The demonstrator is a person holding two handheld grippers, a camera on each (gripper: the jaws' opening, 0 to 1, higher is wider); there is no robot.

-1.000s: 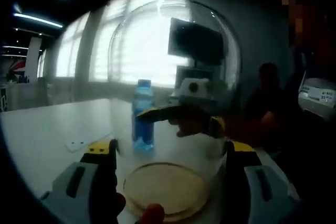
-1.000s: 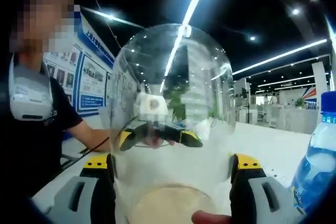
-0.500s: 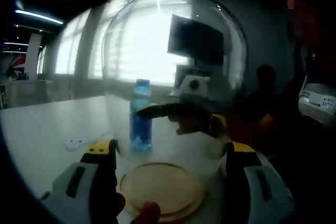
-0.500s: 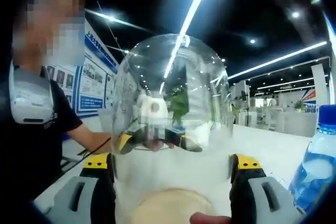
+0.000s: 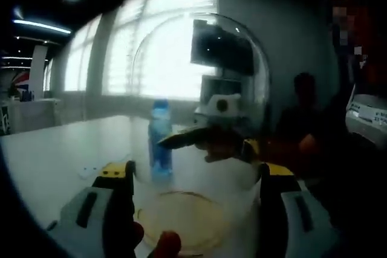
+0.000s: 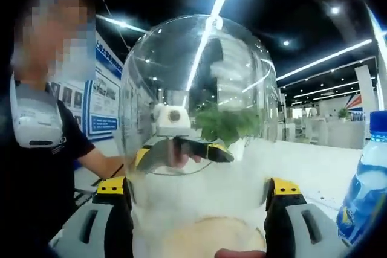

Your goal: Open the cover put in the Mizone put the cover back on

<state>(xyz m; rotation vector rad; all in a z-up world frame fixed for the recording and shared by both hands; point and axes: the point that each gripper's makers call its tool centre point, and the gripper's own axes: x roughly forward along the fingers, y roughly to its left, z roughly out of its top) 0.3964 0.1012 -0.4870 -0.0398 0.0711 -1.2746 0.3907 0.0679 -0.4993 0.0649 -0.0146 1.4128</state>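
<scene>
One cover [image 6: 196, 101]: clear glass dome, rigid, fragile, slippery; hold low at both sides.
Left gripper [image 5: 193, 209]: clamping dome.
Right gripper [image 6: 195, 216]: clamping dome.
Mizone [image 5: 159, 140]: light plastic bottle, upright on table [image 5: 54, 155].

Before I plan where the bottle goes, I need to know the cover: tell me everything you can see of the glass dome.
The dome is clear glass, tall, with a rounded top and straight sides; room lights reflect on it. It stands upright between both grippers: the right gripper flanks it on one side, the left gripper on the opposite side, each jaw pair at its lower walls. A round wooden base shows below it; whether its rim rests on that is unclear. The bottle stands outside it.
</scene>
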